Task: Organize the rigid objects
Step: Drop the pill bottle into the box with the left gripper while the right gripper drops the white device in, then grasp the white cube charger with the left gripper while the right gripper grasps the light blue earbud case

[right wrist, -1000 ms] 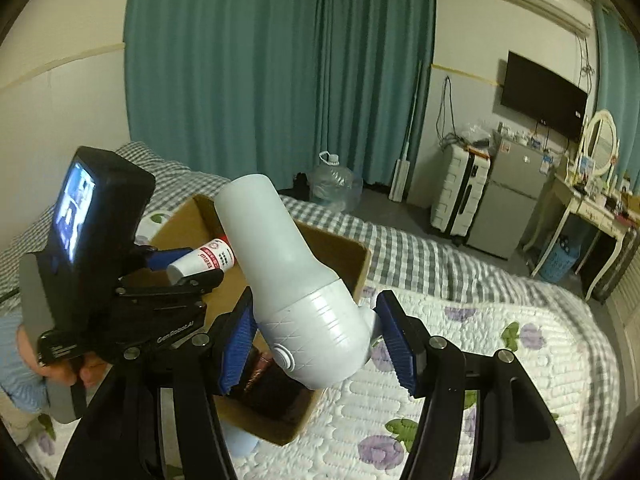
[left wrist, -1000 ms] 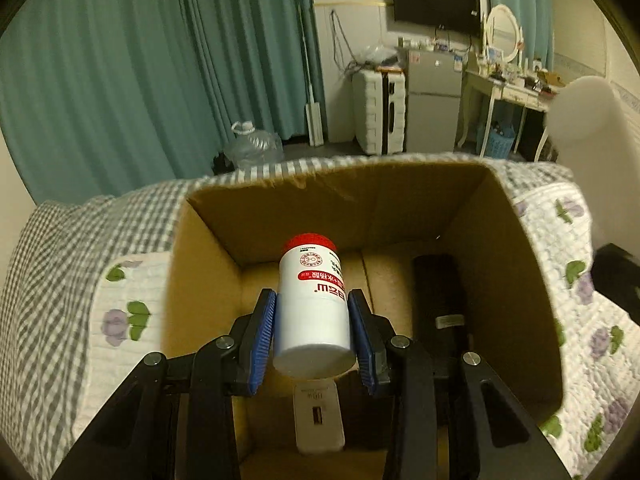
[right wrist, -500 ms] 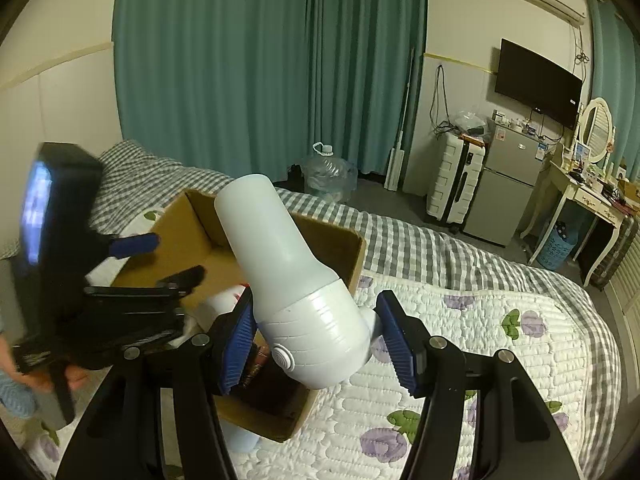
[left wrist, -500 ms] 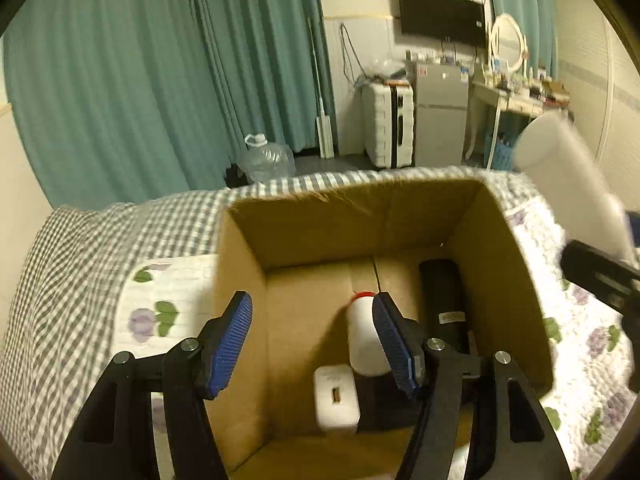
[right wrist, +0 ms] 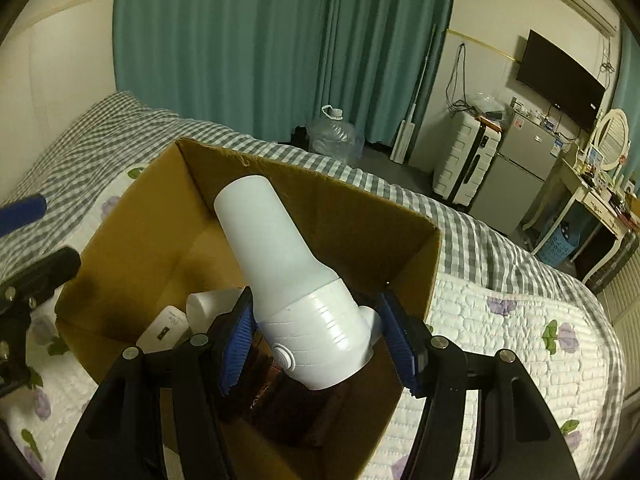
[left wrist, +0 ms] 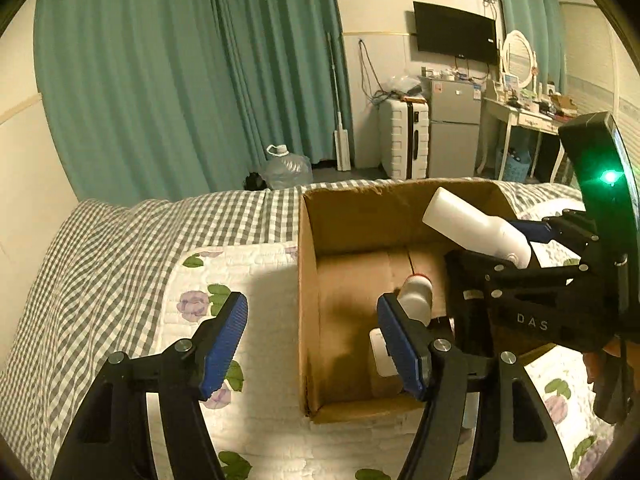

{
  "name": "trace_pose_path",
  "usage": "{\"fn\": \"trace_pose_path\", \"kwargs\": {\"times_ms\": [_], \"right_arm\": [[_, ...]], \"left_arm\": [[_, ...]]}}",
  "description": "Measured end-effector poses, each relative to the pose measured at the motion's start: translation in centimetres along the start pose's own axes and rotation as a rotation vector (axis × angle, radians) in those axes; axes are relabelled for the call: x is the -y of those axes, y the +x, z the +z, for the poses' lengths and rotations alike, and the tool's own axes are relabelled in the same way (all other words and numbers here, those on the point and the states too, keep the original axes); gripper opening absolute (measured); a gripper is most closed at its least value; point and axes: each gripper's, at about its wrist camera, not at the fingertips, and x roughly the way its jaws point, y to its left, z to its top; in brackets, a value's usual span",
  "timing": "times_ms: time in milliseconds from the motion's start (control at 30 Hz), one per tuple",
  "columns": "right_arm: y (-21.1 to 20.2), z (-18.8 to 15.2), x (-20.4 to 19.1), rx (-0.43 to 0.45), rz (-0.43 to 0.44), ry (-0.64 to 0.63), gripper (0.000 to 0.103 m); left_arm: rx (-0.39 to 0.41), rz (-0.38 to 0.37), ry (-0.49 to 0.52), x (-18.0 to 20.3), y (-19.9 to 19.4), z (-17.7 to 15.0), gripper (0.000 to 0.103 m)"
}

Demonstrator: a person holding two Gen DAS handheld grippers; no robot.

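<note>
Left tongs (left wrist: pixel 312 332): spread wide, nothing held, hovering over near-left edge of cardboard box (left wrist: pixel 308 280).
Right tongs (right wrist: pixel 316 344): pinching white hair-dryer-shaped appliance (right wrist: pixel 296 280) at its ribbed body, nozzle end tilted up and away, over box interior.
Cardboard box: open-topped, sits on bed w/ floral quilt (left wrist: pixel 256 276) and grey checked blanket (left wrist: pixel 120 248).
In box: white bottle w/ red cap (left wrist: pixel 416 296) lying on its side on box floor; white charger-like block (right wrist: pixel 164 328) just beside it; dark item (right wrist: pixel 288 400) toward right side, details unclear.
Background: teal curtains (left wrist: pixel 180 80), wall TV (left wrist: pixel 456 32), white suitcase (left wrist: pixel 404 140), clear water jug (left wrist: pixel 286 166) on floor.
</note>
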Motion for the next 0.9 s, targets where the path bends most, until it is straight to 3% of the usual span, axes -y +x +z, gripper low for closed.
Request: {"fn": "trace_pose_path", "kwargs": {"times_ms": [100,267,367,567,733,900], "right_arm": [[-1.8,-0.3,0.5,0.040,-0.022,0.014,0.082],[-6.8,-0.8,1.6,0.097,-0.055,0.049,0.084],[-10.2,-1.9,1.3,0.135,-0.069,0.071,0.091],[-16.0,-5.1,0.0,0.177,-0.079,0.076,0.092],[-16.4,-8.5,-1.5,0.157,-0.048,0.079,0.092],[-13.1,-11.5,-3.0,0.102,-0.005,0.098,0.092]], "left_arm": [[0.013,-0.022,-0.002,0.2,-1.0,-0.1,0.070],[0.022,-0.031,-0.015,0.2,-3.7,-0.5,0.070],[0.039,-0.027,-0.010,0.4,-5.9,-1.2,0.070],[0.057,-0.027,-0.018,0.6,-9.4,-3.0,0.070],[0.037,-0.012,-0.024,0.7,-9.9,-5.4,0.070],[-0.020,0.004,-0.035,1.1,-7.5,-8.0,0.070]]}}
